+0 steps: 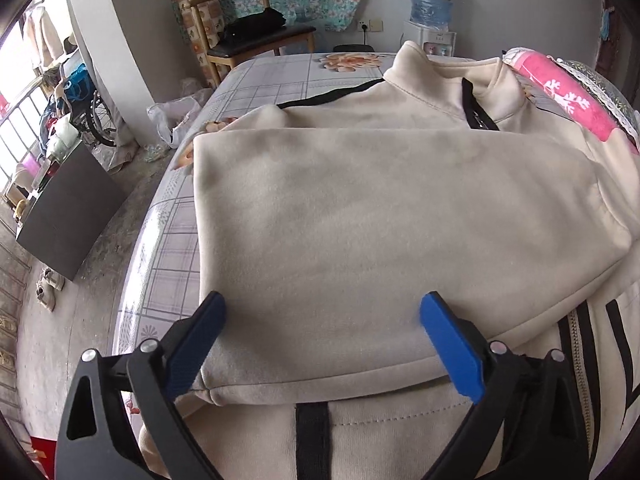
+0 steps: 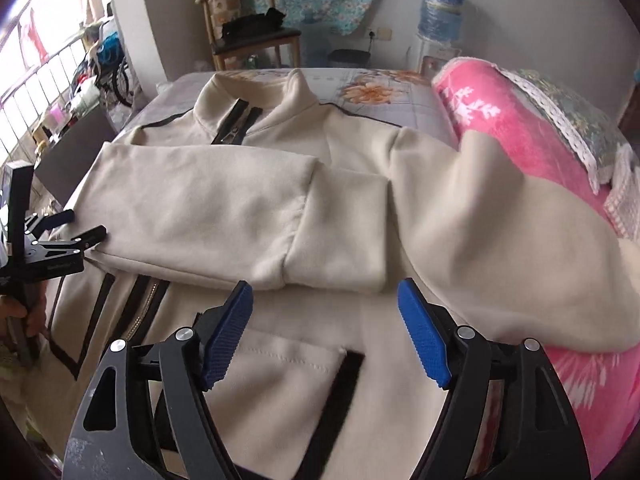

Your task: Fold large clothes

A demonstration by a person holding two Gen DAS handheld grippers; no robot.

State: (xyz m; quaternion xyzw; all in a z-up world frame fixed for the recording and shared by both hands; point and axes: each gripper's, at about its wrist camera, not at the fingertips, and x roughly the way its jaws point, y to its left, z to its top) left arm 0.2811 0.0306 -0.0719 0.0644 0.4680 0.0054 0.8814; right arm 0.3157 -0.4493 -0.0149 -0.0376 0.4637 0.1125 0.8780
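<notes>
A cream zip-up jacket with black trim lies face up on the bed, collar at the far end. Both sleeves are folded across its chest; in the right wrist view the jacket shows the left sleeve and the right sleeve meeting near the middle. My left gripper is open and empty, its jaws spread over the folded sleeve; it also shows in the right wrist view at the jacket's left edge. My right gripper is open and empty, just above the jacket's lower front by a black pocket strip.
A rolled pink blanket and a patterned pillow lie along the bed's right side, touching the right sleeve. The checked floral bedsheet ends at the left edge. A wooden chair, water dispenser and dark cabinet stand beyond.
</notes>
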